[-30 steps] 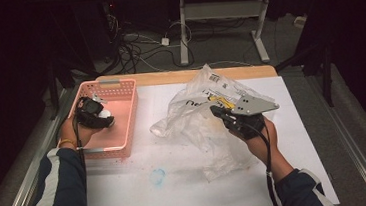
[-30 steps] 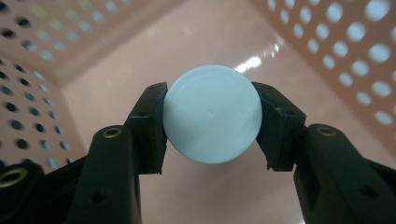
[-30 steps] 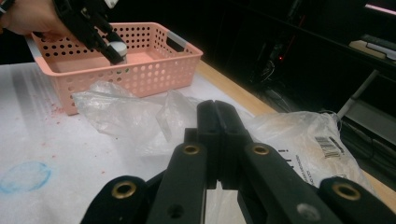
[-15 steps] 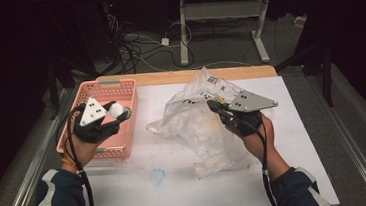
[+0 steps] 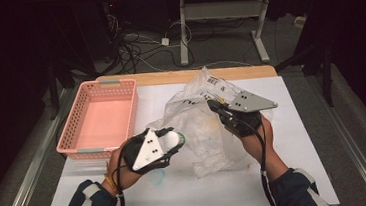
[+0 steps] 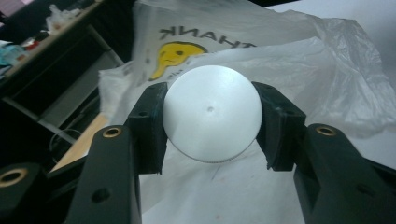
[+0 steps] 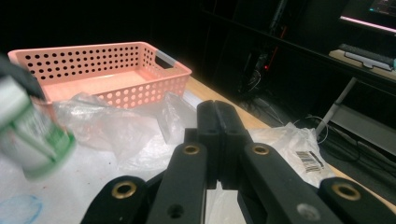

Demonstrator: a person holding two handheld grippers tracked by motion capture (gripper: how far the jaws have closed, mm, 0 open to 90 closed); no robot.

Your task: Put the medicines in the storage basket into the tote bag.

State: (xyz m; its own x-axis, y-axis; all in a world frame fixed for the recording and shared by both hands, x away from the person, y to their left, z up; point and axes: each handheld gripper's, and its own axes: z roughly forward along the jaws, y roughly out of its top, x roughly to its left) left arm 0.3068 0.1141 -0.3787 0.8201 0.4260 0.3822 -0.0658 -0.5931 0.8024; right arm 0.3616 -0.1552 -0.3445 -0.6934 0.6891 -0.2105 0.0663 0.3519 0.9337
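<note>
In the left gripper view, a white round-capped bottle [image 6: 211, 113] was clamped between the left gripper [image 6: 211, 119] jaws before a smiley-printed plastic bag [image 6: 299, 79]. Its green-white label was seen from the right gripper [image 7: 218, 140], jaws closed on the bag's film, beyond which the pink basket [image 7: 154, 74] stood.

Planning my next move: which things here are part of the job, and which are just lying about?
In the job:
left gripper, clamped on white-capped bottle
right gripper, pinching plastic bag
pink basket

Lying about:
blue smudge
floor cables
</note>
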